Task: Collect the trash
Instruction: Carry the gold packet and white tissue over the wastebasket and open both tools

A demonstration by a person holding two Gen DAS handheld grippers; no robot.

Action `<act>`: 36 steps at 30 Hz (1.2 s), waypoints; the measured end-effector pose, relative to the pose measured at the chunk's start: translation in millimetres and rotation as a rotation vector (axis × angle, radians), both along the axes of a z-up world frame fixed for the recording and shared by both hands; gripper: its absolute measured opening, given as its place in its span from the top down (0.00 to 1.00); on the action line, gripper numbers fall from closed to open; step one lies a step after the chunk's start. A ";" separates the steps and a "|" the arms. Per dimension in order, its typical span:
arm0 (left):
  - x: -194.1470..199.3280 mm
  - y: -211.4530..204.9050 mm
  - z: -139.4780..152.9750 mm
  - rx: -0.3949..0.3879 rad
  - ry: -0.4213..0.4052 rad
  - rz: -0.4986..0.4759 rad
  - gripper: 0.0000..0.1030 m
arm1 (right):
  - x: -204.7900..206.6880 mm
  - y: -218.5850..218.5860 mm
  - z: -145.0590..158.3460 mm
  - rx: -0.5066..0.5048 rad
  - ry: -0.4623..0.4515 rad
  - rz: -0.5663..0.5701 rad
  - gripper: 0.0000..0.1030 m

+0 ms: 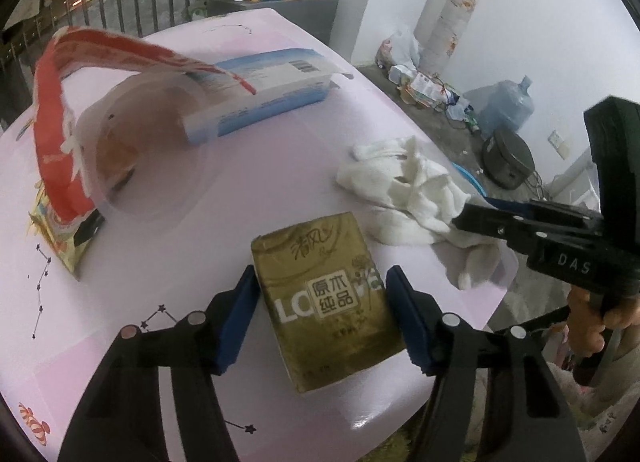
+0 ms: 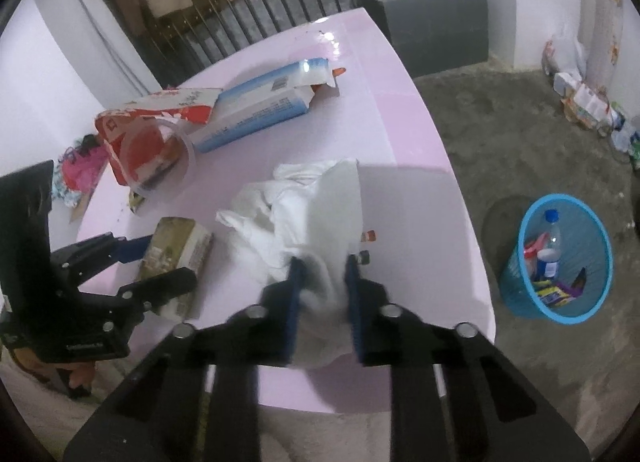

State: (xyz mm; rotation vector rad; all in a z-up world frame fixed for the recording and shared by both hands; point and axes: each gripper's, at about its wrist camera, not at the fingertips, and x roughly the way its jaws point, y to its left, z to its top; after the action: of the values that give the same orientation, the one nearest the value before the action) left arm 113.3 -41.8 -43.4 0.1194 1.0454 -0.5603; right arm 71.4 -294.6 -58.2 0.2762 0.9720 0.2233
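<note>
Task partway: blue mesh plastic wastebasket (image 2: 560, 258) on the floor at 3 o'clock of the pink table (image 2: 360, 74) already holds a bottle and wrappers. Left on the table: crumpled white tissue wad (image 2: 304, 214), gold tissue pack (image 1: 324, 302), blue-white carton (image 1: 264, 98), red-white wrapper (image 1: 60, 134). Right gripper (image 2: 322, 294) is clenched on the wad's near end. Left gripper (image 1: 320, 318) straddles the gold pack, jaws apart; pad contact can't be told.

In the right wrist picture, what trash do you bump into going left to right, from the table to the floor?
Gold tissue pack → white crumpled tissue held in the right gripper → blue wastebasket on the floor.
</note>
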 end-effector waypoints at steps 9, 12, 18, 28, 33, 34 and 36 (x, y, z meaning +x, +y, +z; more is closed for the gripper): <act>6.7 7.5 16.0 -0.032 -0.011 0.015 0.40 | -10.9 -28.3 20.1 0.103 -0.088 -0.082 0.93; 8.3 4.2 25.8 -0.051 -0.019 -0.001 0.40 | -16.7 -44.7 31.2 0.122 -0.132 -0.130 0.93; 14.9 -42.9 54.5 -0.097 -0.035 -0.105 0.40 | -35.2 -93.5 47.3 0.138 -0.208 -0.259 0.93; 21.6 -219.4 62.7 -0.122 0.002 -0.424 0.40 | -67.9 -206.6 33.1 0.059 -0.206 -0.604 0.93; 29.3 -307.6 24.9 -0.088 0.105 -0.519 0.40 | -64.9 -255.3 -0.1 0.089 -0.131 -0.718 0.93; 29.9 -322.9 17.0 -0.067 0.106 -0.536 0.40 | -62.1 -265.4 -7.9 0.092 -0.113 -0.736 0.93; 33.1 -344.1 5.1 -0.037 0.101 -0.572 0.40 | -55.2 -282.2 -22.5 0.108 -0.082 -0.762 0.93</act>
State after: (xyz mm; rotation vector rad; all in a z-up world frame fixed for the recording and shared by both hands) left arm 146.3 -385.9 -38.4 0.3677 1.0980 -1.1116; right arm 16.2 -576.8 -80.7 0.7070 0.7163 -0.4082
